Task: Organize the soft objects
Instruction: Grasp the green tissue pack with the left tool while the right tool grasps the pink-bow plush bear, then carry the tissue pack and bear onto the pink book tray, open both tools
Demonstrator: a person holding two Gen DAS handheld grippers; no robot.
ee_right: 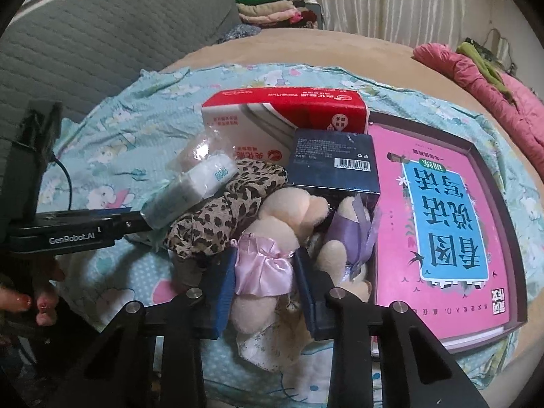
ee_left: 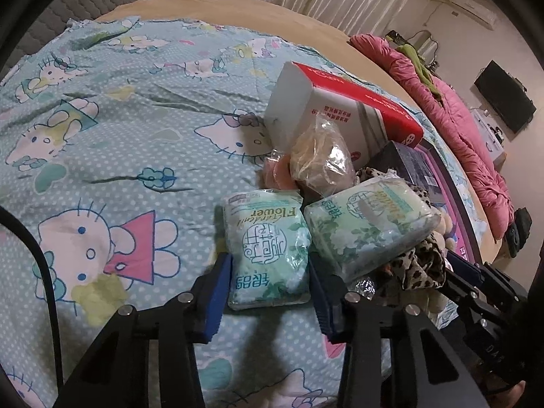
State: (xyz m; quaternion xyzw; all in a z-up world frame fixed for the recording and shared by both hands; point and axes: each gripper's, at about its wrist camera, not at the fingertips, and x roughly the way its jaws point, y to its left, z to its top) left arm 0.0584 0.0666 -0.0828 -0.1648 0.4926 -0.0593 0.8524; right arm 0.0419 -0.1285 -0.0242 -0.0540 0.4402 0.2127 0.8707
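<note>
A pale green tissue pack [ee_left: 268, 238] lies on the Hello Kitty sheet [ee_left: 102, 170], and my left gripper [ee_left: 268, 261] is shut on it, a blue pad pressed to each long side. A second green pack [ee_left: 367, 227] leans beside it over a leopard-print cloth [ee_left: 418, 265]. In the right wrist view, my right gripper [ee_right: 265, 258] is shut on a cream plush bear [ee_right: 272, 231] in a pink satin dress, pads squeezing its waist. A second plush with a purple bow [ee_right: 343, 238] lies just right of it.
A red-and-white tissue box [ee_right: 285, 115], a dark blue box [ee_right: 336, 159] and a clear bag of brownish stuff [ee_left: 323, 159] crowd the pile. A pink book in a tray [ee_right: 442, 221] lies right. A pink quilt [ee_left: 459, 119] edges the bed. A hand [ee_right: 34, 302] holds the left tool.
</note>
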